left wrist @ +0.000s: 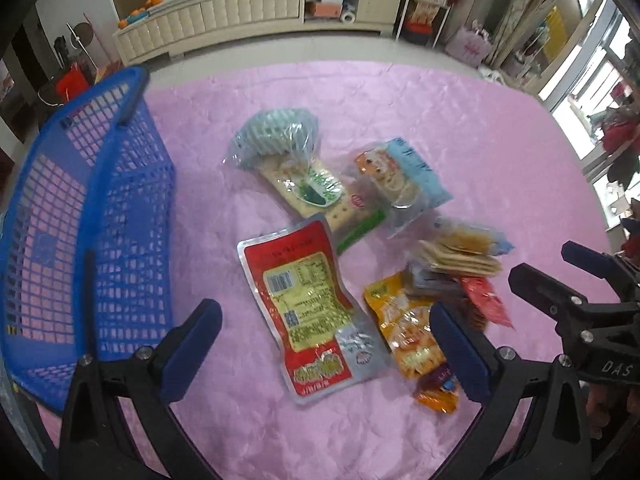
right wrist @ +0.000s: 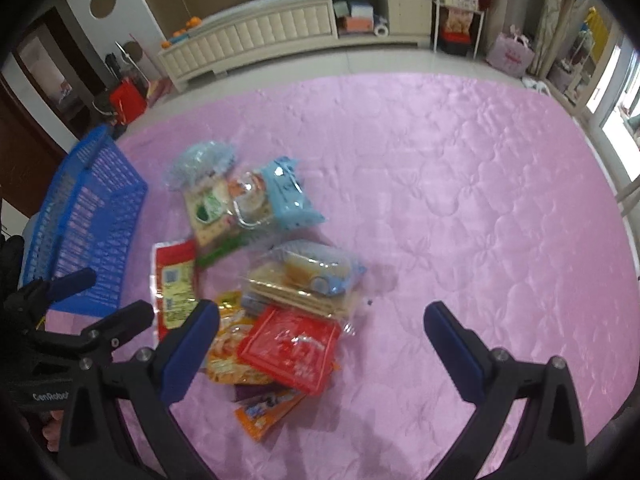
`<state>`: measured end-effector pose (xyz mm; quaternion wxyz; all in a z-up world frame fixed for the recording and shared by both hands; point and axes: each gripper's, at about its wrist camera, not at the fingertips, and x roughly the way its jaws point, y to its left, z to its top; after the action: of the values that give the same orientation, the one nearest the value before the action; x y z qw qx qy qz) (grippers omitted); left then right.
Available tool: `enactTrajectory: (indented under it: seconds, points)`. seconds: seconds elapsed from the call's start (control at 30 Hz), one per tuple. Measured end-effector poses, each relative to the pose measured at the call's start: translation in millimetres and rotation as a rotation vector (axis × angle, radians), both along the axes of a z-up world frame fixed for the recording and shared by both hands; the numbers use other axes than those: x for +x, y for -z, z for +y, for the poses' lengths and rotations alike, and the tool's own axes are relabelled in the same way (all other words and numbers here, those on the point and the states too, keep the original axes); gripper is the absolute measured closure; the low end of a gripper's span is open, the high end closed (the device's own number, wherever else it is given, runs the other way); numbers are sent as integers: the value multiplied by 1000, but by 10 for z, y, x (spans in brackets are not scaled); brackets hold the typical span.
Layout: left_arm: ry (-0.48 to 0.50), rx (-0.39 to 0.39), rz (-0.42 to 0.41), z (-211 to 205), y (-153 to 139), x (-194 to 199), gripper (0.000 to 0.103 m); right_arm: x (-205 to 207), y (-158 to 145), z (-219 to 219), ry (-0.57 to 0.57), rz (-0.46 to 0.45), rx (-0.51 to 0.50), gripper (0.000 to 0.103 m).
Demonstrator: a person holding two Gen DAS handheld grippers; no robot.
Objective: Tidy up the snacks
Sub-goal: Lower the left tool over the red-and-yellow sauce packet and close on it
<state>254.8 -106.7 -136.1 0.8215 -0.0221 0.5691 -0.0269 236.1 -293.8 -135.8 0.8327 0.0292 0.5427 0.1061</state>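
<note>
Jaws spread wide and empty on both left gripper (left wrist: 326, 346) and right gripper (right wrist: 322, 344), above pink quilted bed cover (right wrist: 460, 184) bearing blue mesh basket (left wrist: 100, 216) at left, then loose snack heap beside it: red vacuum pouch (left wrist: 304, 312), cracker pack (left wrist: 320, 196), small orange packet (left wrist: 412, 340).

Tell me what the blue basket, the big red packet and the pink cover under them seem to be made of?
The blue basket looks like rigid moulded plastic: an even lattice of holes with a slight gloss. The big red packet seems to be foil-backed plastic film: silvery sealed edges, shiny wrinkles. The pink cover looks like quilted, satin-like fabric: stitched patterns and a soft sheen, though the fibre is unclear.
</note>
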Motion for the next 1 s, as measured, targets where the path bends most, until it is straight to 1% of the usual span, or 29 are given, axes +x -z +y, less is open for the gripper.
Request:
enactTrajectory:
  seconds: [0.07, 0.2, 0.33, 0.57, 0.73, 0.83, 0.93, 0.97, 1.0]
  points:
    - [-9, 27, 33, -2, 128, 93, 0, 82, 98, 26, -7, 21, -14, 0]
    - [3, 22, 110, -23, 418, 221, 0, 196, 271, 68, -27, 56, -38, 0]
    - [-15, 25, 147, 0, 616, 302, 0, 272, 407, 96, -40, 78, -47, 0]
    - [-64, 25, 138, 212, 643, 265, 0, 271, 434, 13, -19, 82, -11, 0]
    - [-77, -46, 203, 325, 797, 261, 0, 258, 447, 23, -23, 88, -7, 0]
    - [-77, -36, 201, 315, 884, 282, 0, 251, 469, 25, -25, 96, -9, 0]
    - [-56, -31, 185, 252, 868, 282, 0, 241, 477, 28, -20, 98, -12, 0]
    - [-53, -21, 183, 238, 871, 280, 1, 236, 468, 19, -18, 95, -14, 0]
    - [-47, 1, 181, 228, 869, 275, 5, 223, 469, 7, -16, 94, -18, 0]
